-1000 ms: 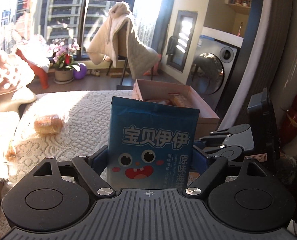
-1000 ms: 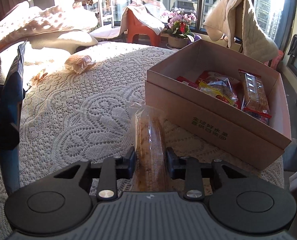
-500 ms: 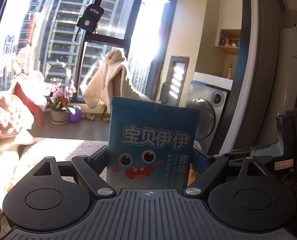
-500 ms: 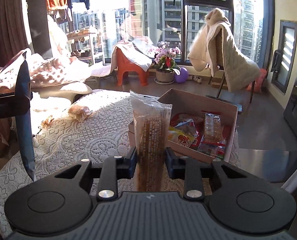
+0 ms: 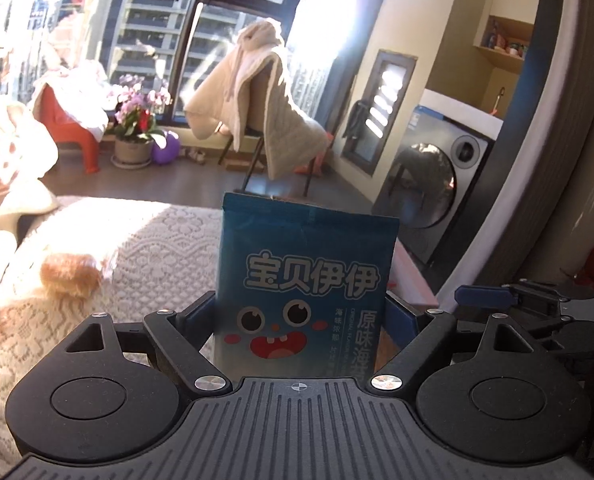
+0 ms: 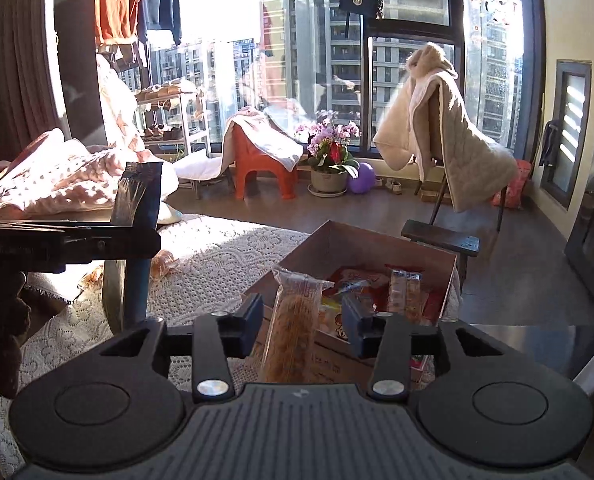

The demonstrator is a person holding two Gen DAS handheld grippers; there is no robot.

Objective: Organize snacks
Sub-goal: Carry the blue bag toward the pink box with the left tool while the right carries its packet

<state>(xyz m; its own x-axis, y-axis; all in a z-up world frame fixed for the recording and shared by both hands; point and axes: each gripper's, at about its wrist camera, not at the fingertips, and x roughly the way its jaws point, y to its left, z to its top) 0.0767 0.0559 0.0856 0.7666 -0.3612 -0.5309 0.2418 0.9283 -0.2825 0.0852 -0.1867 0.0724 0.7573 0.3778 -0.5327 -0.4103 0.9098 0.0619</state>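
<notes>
Left gripper (image 5: 301,316) clamps blue foil snack pouch (image 5: 305,280) low at edges; light, crinkly, slippery. Right gripper (image 6: 303,324) opening, clear-wrapped crispy snack bar (image 6: 293,328) loose between jaws; brittle. Open cardboard box (image 6: 377,240) just ahead.

left claw (image 5: 301,312): black, ribbed | right claw (image 6: 303,320): blue pads, silver screws

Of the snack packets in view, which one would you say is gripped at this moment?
The blue seaweed packet with the cartoon face: the left gripper clamps its sides. The clear biscuit packet stands loose between the opening right gripper; the others lie in the cardboard box.
</notes>
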